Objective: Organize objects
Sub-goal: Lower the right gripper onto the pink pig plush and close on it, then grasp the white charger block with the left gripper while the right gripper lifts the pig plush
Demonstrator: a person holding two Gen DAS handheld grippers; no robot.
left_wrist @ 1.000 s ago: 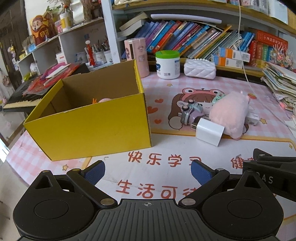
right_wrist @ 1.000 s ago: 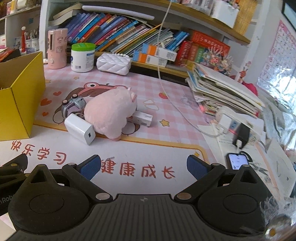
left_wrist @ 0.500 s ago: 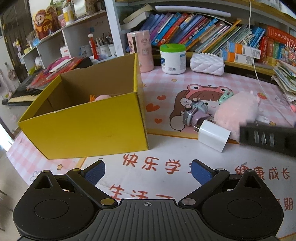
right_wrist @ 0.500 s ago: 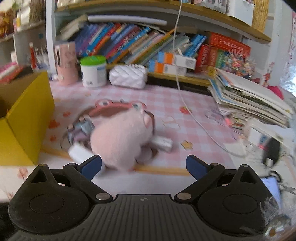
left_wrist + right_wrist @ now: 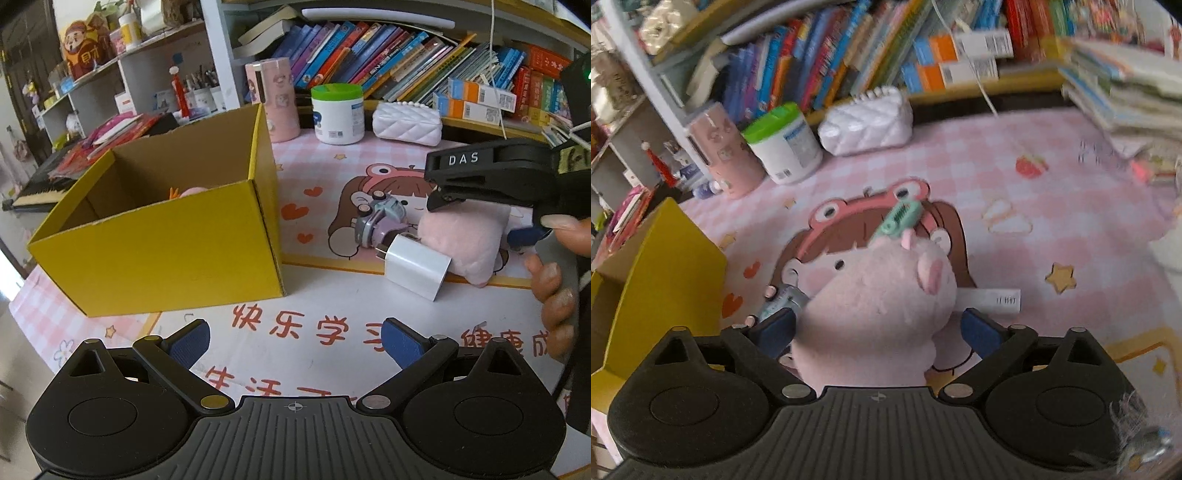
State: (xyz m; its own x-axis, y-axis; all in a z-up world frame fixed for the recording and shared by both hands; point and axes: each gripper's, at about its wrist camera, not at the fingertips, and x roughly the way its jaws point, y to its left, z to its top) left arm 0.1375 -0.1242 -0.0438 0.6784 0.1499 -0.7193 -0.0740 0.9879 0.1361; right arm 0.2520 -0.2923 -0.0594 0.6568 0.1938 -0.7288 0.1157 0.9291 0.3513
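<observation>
A pink plush pig (image 5: 879,306) lies on the pink desk mat, also in the left wrist view (image 5: 465,240). My right gripper (image 5: 877,330) is open, its blue pads on either side of the pig, angled down over it; it shows in the left wrist view (image 5: 491,173). A white charger block (image 5: 415,267), a purple toy car (image 5: 380,219) and a green hair clip (image 5: 899,219) lie beside the pig. The yellow cardboard box (image 5: 166,254) stands open at left with something pink inside. My left gripper (image 5: 295,338) is open and empty above the mat's front.
A pink tumbler (image 5: 273,99), a green-lidded jar (image 5: 338,112) and a white quilted pouch (image 5: 406,123) stand at the back before a bookshelf. A small white box (image 5: 993,299) lies right of the pig. Stacked books (image 5: 1126,81) sit at the right.
My right gripper has moved forward and tilted down over the plush pig, which now sits between its open fingers. My left gripper has shifted only slightly.
</observation>
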